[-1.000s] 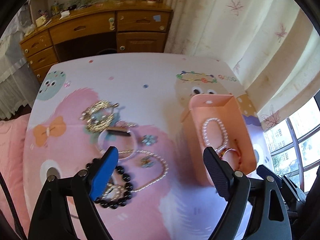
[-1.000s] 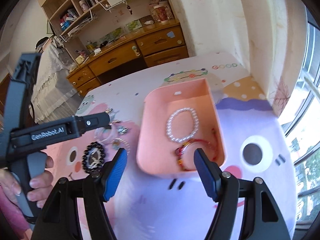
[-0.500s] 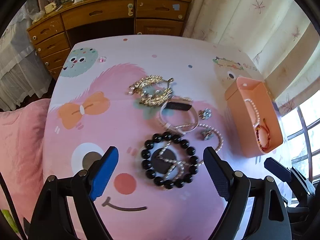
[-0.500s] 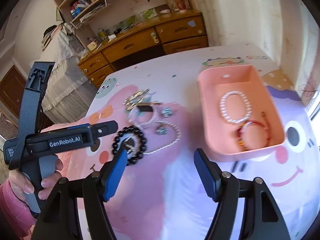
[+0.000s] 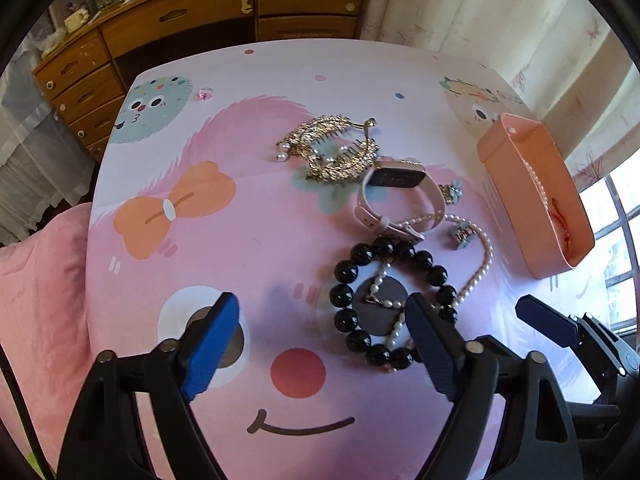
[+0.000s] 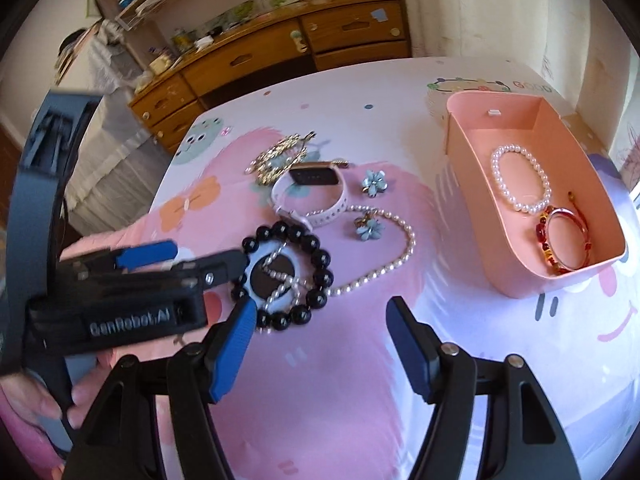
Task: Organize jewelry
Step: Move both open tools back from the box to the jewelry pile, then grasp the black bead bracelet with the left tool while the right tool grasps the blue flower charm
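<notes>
A black bead bracelet lies on the cartoon-print tabletop with a pearl necklace draped through it. My left gripper hovers over its left side. The jaws are closing, and the right finger overlaps the beads without pressing them. My right gripper hangs just right of the bracelet, jaws closing on nothing. Beyond the bracelet lie a pink watch, gold hair combs and blue flower earrings. The pink box holds a pearl bracelet and a red bracelet.
A wooden desk with drawers stands past the table's far edge. Curtains and a window are on the right, pink bedding on the left. A small pink gem lies near the far left corner. A hand grips the left tool.
Both grippers have moved left and lower, from the pink box to the black bead bracelet. Their jaws have narrowed a little. The jewelry has not moved.
</notes>
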`<state>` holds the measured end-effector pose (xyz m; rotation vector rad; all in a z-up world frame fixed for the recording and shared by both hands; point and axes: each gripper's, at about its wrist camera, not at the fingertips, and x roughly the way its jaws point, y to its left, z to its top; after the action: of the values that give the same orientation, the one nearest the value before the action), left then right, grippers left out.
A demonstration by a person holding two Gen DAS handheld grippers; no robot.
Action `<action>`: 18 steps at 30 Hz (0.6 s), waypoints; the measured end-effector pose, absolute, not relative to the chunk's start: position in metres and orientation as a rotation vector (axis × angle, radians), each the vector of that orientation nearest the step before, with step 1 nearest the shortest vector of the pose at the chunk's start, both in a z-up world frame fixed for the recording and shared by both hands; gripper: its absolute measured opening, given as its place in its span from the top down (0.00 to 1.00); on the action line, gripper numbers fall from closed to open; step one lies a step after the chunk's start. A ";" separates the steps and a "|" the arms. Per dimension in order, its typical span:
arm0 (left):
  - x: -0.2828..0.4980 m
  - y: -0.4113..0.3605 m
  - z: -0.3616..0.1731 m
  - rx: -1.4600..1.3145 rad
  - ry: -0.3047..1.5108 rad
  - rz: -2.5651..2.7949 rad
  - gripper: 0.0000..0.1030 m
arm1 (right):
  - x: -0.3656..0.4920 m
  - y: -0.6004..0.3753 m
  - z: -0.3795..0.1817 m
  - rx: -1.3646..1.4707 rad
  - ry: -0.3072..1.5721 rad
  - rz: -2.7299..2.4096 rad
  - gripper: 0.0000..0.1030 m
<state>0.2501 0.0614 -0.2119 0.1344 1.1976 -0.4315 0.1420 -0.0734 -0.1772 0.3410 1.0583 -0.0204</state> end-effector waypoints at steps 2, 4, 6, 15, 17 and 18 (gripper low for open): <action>0.252 0.064 -0.216 0.119 1.198 -0.417 0.26 | 0.147 -0.077 -0.182 0.365 1.055 -0.032 0.41; 0.253 0.066 -0.220 0.114 1.202 -0.423 0.30 | 0.151 -0.083 -0.186 0.377 1.038 -0.055 0.44; 0.251 0.065 -0.223 0.129 1.195 -0.430 0.33 | 0.155 -0.086 -0.188 0.365 1.023 -0.073 0.45; 0.247 0.066 -0.229 0.096 1.175 -0.446 0.42 | 0.175 -0.082 -0.197 0.206 0.962 -0.055 0.59; 0.246 0.065 -0.231 0.099 1.169 -0.445 0.43 | 0.178 -0.075 -0.197 0.141 0.942 -0.063 0.60; 0.245 0.064 -0.232 0.105 1.166 -0.445 0.44 | 0.180 -0.072 -0.197 0.112 0.931 -0.066 0.60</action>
<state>0.2451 0.0640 -0.2320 0.1047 1.1663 -0.4447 0.1797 -0.0721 -0.1969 0.1122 0.9314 -0.0659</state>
